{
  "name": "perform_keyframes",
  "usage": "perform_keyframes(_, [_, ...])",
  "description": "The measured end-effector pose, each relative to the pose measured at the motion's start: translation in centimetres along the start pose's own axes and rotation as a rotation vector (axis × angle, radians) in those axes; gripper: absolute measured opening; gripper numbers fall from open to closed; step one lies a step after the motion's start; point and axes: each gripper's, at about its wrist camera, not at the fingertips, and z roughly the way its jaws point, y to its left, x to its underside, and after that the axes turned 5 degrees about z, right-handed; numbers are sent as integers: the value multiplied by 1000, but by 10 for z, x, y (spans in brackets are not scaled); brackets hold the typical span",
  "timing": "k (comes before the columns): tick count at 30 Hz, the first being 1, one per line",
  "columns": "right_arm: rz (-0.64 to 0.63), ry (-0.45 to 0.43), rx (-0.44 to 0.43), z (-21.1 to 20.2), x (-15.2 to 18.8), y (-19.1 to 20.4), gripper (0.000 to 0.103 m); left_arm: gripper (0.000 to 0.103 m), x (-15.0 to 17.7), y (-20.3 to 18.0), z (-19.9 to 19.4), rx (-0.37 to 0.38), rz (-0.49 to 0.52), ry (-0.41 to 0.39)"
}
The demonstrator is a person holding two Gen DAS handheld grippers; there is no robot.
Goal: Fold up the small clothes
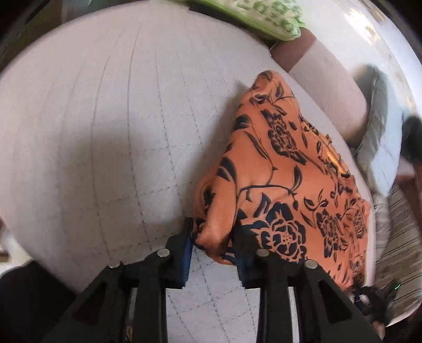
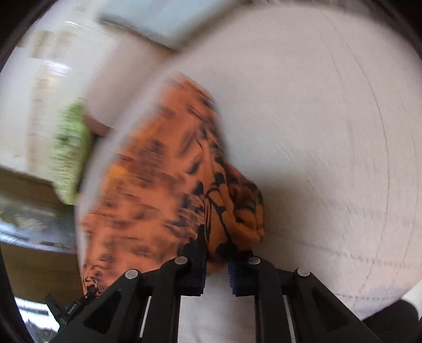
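While both grippers hold the cloth, the step in hand reads as carrying one edge over to make a fold.

Item 1, left gripper (image 1: 215, 237): jaws closed on a bunched corner of the cloth (image 1: 284, 168), the fabric pinched between the blue pads. The grip looks shallow, only a small fold of cloth between the pads. Advice: keep the pinch firm and lift just enough for the edge to clear the surface.

Item 2, right gripper (image 2: 216, 253): jaws closed on another bunched part of the same cloth (image 2: 158, 184). The view is blurred, so how deep the cloth sits cannot be told. Advice: move both grippers together and level, so the held edge stays straight and does not twist.

Item 3, cloth: orange with a dark floral print, lying rumpled on the white surface (image 1: 105, 132) near one edge, the far part still resting on it. Thin, limp fabric by its look; it will likely sag between the two grips. Advice: draw it lightly taut before laying it over, then set the held edge on the far edge.

Item 4, green cloth (image 1: 263, 18): at the far edge of the surface, well apart from the work. Risk: dragging the orange cloth off the near edge; work toward the middle.
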Motion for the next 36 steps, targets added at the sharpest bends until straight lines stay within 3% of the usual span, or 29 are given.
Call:
perform_keyframes(2, [27, -21, -58, -5, 0, -7, 24, 45, -6, -2, -18, -13, -21, -43])
perform_keyframes(5, [-7, -72, -83, -30, -4, -4, 36, 57, -17, -20, -58, -59, 38, -204])
perform_keyframes(7, [1, -84, -86, -40, -6, -8, 69, 62, -18, -38, -71, -74, 99, -262])
perform_keyframes(8, [9, -103, -86, -43, -7, -10, 69, 63, -18, -46, -72, -79, 143, -270])
perform_keyframes(11, [13, -177, -65, -57, -8, -16, 69, 63, -12, -85, -64, -97, 323, -254])
perform_keyframes(13, [-8, -202, -89, -63, -9, -13, 69, 63, -5, -108, -52, -72, 423, -219])
perform_keyframes(17, [-129, -161, -11, -48, -26, 7, 69, 63, 7, -155, -20, -60, 544, -167])
perform_keyframes(20, [-59, -107, -5, -31, -35, -12, 69, 63, 12, -186, 2, -48, 618, -138])
perform_keyframes(23, [-46, -58, -61, -20, -33, -16, 69, 63, 16, -215, 32, -81, 713, -121])
perform_keyframes(27, [-87, 13, -111, -10, -27, -7, 68, 63, 23, -233, 84, -217, 770, -27])
perform_keyframes(29, [-94, 1, -107, -7, -26, -7, 29, 65, 26, -229, 98, -250, 765, -7])
perform_keyframes(30, [-82, 18, -126, -7, -26, -7, 20, 65, 29, -228, 97, -254, 768, -34])
perform_keyframes(31, [-94, 6, -141, -13, -23, -3, 20, 65, 31, -229, 97, -261, 780, -40])
perform_keyframes(34, [-249, -120, -53, -38, -5, 29, 19, 66, 34, -231, 98, -275, 804, -40])
perform_keyframes(36, [-286, -143, -12, -38, 0, 32, 19, 67, 34, -234, 99, -284, 807, -33])
